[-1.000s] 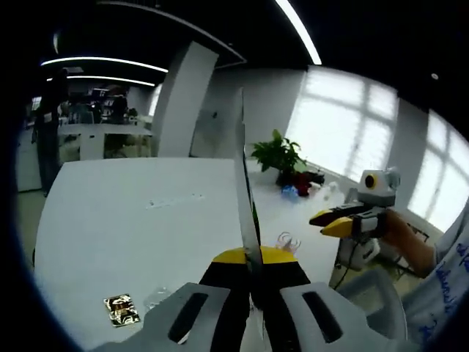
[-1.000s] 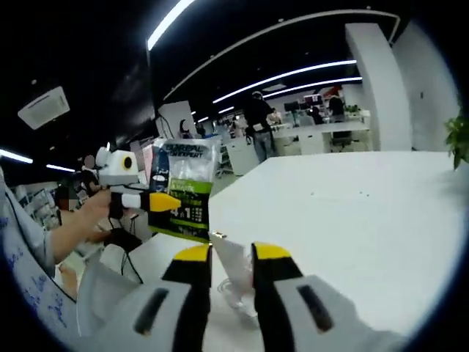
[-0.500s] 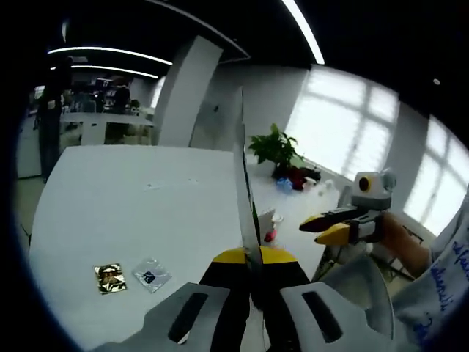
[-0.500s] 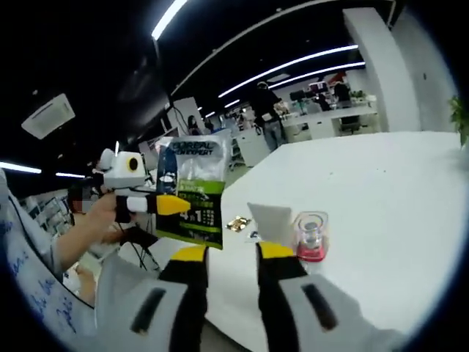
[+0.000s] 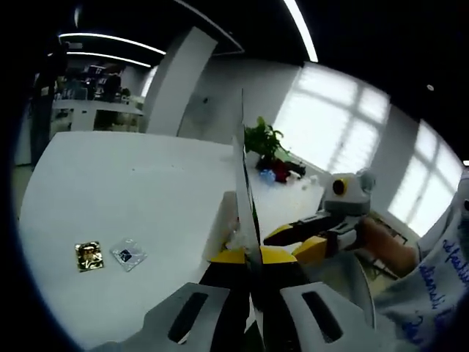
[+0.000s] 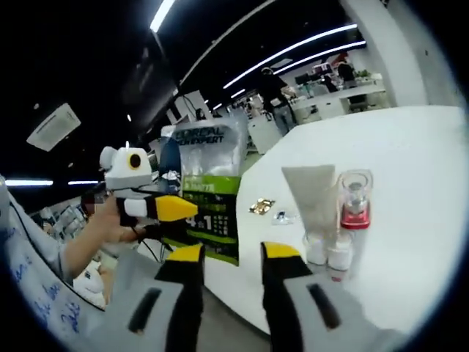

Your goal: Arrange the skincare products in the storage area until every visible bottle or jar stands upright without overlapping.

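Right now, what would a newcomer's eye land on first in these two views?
The green and silver packet clamped in the left gripper, held up beside the white table. Next, the white tube and red-collared clear bottle standing together near the table edge, ahead of the open right gripper.

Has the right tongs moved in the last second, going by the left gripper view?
Yes. The right tongs sits lower and further left now, nearer the left tongs, while the potted plant behind has hardly shifted.
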`<action>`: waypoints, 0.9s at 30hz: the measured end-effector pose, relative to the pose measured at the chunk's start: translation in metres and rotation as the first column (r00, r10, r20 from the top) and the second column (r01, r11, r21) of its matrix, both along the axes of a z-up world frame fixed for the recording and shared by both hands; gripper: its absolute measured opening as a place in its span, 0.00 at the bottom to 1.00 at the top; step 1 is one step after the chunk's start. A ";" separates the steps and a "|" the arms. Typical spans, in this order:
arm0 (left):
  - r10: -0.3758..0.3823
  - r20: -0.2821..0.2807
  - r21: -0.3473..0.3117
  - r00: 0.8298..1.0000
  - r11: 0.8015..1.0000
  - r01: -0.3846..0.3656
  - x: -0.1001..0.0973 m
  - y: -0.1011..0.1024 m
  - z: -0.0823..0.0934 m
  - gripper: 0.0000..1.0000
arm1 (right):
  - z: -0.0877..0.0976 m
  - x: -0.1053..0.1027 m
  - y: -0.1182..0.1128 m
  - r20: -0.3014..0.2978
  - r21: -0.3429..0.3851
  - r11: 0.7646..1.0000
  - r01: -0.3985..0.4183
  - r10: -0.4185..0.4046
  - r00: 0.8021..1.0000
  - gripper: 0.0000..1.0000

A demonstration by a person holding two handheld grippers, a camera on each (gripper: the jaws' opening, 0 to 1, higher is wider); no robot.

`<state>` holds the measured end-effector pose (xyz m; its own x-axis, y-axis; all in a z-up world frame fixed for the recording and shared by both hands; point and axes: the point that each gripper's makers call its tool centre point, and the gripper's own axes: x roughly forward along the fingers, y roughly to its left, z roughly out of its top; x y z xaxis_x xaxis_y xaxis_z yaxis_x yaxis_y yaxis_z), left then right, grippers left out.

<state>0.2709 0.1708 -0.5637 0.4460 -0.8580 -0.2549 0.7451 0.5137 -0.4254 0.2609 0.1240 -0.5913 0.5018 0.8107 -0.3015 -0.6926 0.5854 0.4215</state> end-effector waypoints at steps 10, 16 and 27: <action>-0.090 -0.030 -0.055 0.995 0.995 0.088 -0.014 -0.010 0.002 0.00 | -0.003 -0.007 0.020 -0.052 0.090 0.993 -0.080 0.085 0.995 0.25; -0.095 -0.053 -0.061 0.994 0.994 0.091 -0.013 -0.009 -0.004 0.00 | -0.003 -0.012 0.021 -0.075 0.142 0.985 -0.098 0.110 0.991 0.15; -0.078 -0.064 -0.073 0.995 0.995 0.073 -0.002 -0.007 -0.011 0.00 | -0.002 -0.011 0.020 -0.094 0.167 0.981 -0.096 0.113 0.989 0.03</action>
<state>0.2691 0.1637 -0.5752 0.3632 -0.9055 -0.2194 0.7495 0.4238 -0.5085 0.2496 0.1440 -0.5936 0.3849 0.8994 -0.2072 -0.6947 0.4301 0.5766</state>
